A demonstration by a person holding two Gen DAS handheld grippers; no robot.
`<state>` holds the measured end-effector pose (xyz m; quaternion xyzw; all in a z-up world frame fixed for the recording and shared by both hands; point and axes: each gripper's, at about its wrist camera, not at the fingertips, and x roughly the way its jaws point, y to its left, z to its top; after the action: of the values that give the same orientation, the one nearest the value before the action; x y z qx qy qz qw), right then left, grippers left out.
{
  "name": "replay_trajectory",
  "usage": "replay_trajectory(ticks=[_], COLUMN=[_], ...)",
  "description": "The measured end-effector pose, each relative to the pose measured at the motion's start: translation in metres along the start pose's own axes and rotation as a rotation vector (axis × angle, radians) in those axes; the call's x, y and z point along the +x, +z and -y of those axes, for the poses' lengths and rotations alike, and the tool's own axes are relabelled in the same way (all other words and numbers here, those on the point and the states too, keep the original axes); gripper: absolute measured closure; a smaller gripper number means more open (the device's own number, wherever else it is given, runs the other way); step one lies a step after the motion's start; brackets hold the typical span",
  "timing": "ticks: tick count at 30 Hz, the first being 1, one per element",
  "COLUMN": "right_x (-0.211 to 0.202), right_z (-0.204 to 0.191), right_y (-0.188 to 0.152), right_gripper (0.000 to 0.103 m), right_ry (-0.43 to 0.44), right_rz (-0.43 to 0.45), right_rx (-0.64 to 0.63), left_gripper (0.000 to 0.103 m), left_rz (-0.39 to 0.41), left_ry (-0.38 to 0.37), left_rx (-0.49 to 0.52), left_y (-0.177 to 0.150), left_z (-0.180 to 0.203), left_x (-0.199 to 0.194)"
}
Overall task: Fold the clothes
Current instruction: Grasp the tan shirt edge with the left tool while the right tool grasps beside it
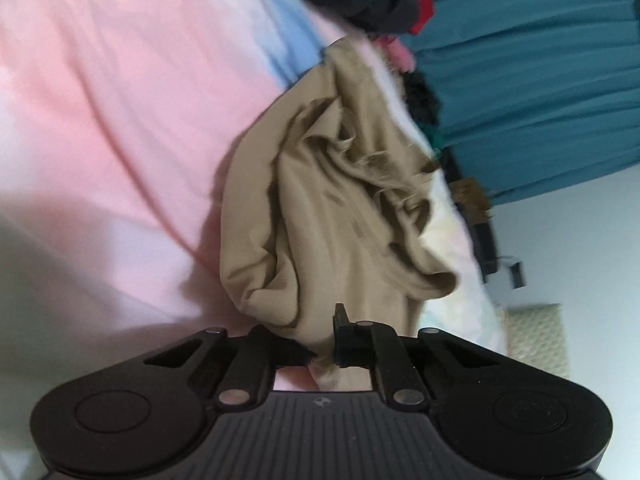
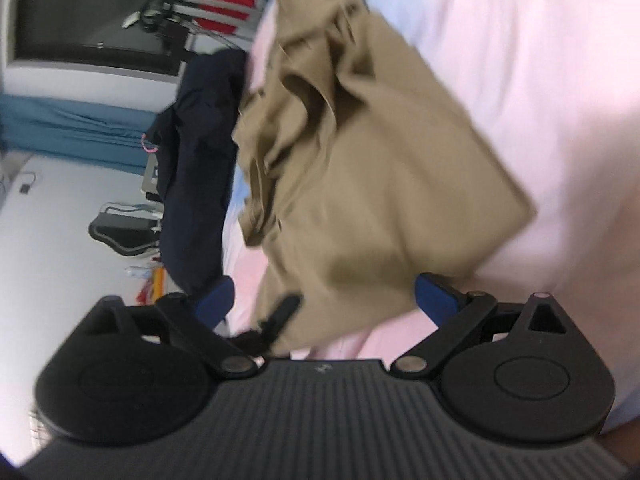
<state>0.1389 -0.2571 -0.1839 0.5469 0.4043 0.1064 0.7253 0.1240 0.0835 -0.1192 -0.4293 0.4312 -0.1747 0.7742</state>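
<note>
Left gripper [image 1: 326,346] pinches the tan garment [image 1: 328,208]; right gripper [image 2: 326,300] gapes wide, garment between, unpressed.

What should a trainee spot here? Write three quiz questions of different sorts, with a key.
1. True or false: the left claw is shut on the tan garment.
2. The right claw is: A, shut on a red shirt; B, open, pads wide apart; C, out of view.
3. Fill in: the garment lies on a mostly ___ bedsheet.
Key: 1 true; 2 B; 3 pink.
</note>
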Motion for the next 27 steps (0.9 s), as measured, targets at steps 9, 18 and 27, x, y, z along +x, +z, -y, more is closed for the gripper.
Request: replay_trajectory(ticks=[9,18,27], right_x=[0.015,0.004,-0.028], right_z=[0.01,0.033,0.017], right_y=[-0.021,-0.006,-0.006], right_gripper=[0.005,0.03,0.09], right_ry=[0.064,0.001,-0.112], right_rz=[-0.099,0.117,0.27], right_rx=[0.114,0.222,0.064], left_gripper=[0.095,0.096,0.096], left_rz=[0.074,0.113,0.154], left_ry=[-0.104,-0.148,-0.173], left_rx=[-0.039,-0.048,0.008], left_y=[0.0,-0.001,-0.004], left_z=[-0.001,0.004,0.017], left_x=[-0.015,-0.021,-0.033])
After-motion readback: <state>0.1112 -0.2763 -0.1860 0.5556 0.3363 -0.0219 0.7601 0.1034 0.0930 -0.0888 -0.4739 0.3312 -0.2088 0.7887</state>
